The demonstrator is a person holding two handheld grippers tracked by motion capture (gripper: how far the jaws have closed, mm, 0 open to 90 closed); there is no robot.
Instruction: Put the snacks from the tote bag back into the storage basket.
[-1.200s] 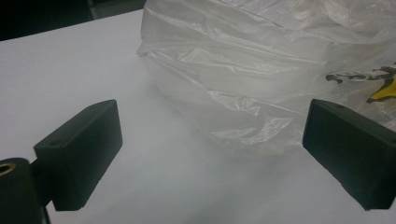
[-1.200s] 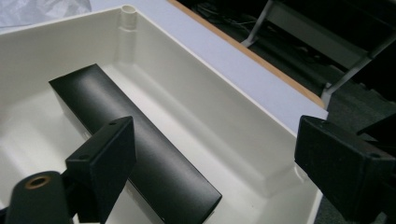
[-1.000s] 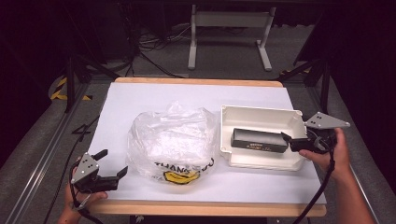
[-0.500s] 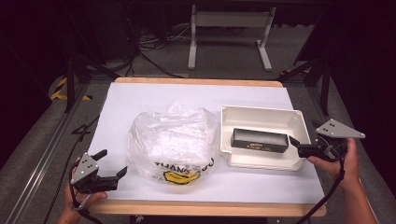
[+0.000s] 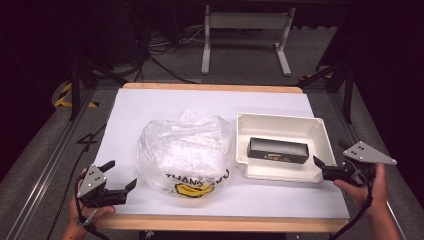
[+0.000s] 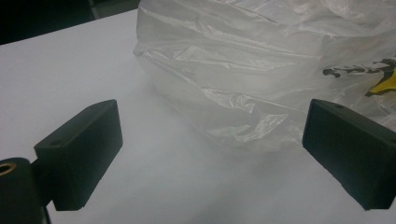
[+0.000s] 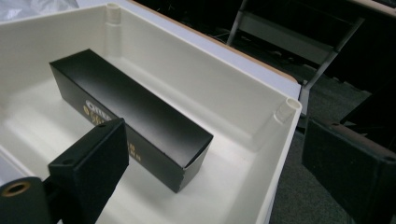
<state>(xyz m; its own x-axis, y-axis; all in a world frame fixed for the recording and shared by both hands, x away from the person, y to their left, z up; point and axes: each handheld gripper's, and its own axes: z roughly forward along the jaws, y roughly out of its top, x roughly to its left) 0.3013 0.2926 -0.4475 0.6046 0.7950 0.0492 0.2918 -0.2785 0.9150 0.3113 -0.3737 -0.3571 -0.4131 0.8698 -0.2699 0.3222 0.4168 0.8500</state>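
Observation:
A long black box (image 5: 278, 150) with gold lettering lies flat in a white tray (image 5: 280, 122) on the right of the table. My right gripper (image 5: 328, 152) is open at the tray's right front corner, apart from the box. In the right gripper view the box (image 7: 130, 112) lies ahead, one jaw of my right gripper (image 7: 215, 140) is over the tray (image 7: 196, 79) and the other is outside its rim. A crumpled clear plastic bag (image 5: 185, 150) with a yellow print sits mid-table. My left gripper (image 5: 121, 173) is open at the front left, just short of the bag (image 6: 261, 70), and the space in my left gripper (image 6: 212, 121) is empty.
A white sheet (image 5: 165, 102) covers the table, with a wooden edge (image 5: 220, 223) along the front. Beyond the far edge a metal stand (image 5: 245, 37) and cables lie on the dark floor. The tray's right side sits close to the table's right edge.
My right gripper has drawn back to the right, from the box's right end to outside the tray's corner. The box stays in the tray. The left gripper has not moved.

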